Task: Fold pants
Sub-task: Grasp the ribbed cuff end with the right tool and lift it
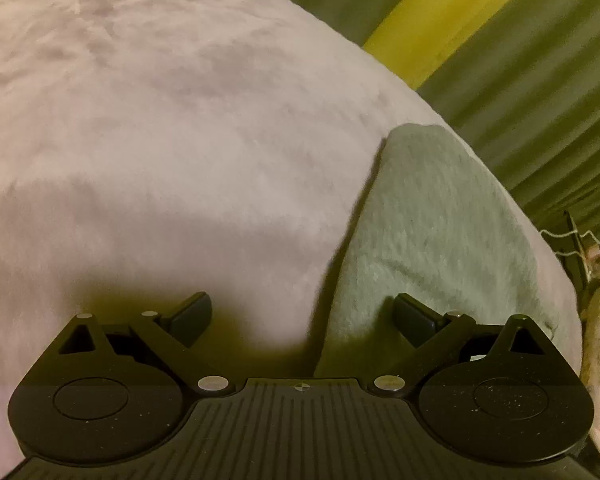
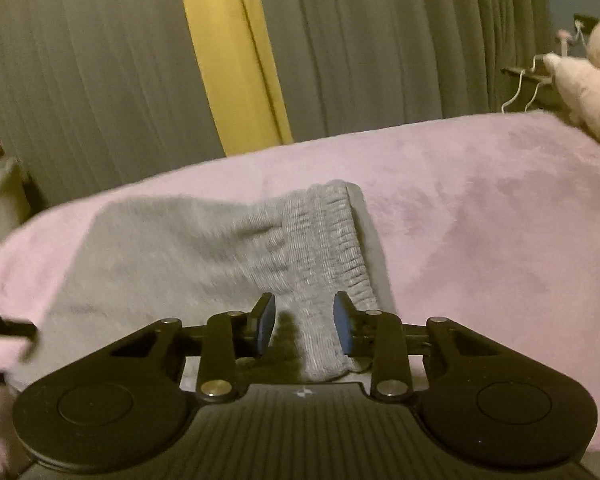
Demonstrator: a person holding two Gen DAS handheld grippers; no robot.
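the grey pants (image 2: 188, 248) lie on a pink fuzzy blanket (image 2: 480, 208), filling the middle and lower left of the right wrist view, with the gathered elastic waistband (image 2: 332, 236) running from the centre down toward the bottom middle of the frame. the right gripper (image 2: 304, 326) sits at the lower centre, its blue-padded fingers (image 2: 266, 322) standing apart on either side of the waistband's near end, the fabric passing between them; the pads look close to the cloth but not pressed together on it. in the left wrist view the left gripper (image 1: 302, 318) is at the bottom centre with its two fingers spread wide and nothing between them, hovering over the blanket (image 1: 160, 140), which fills the left and centre of the frame. a grey piece of the pants (image 1: 440, 232) lies at the centre right, its left edge just right of the gap between the fingers. grey curtains (image 2: 80, 80) with a yellow strip (image 2: 236, 60) hang across the top of the right wrist view, and a pale pink pillow (image 2: 588, 88) rests at the upper right edge
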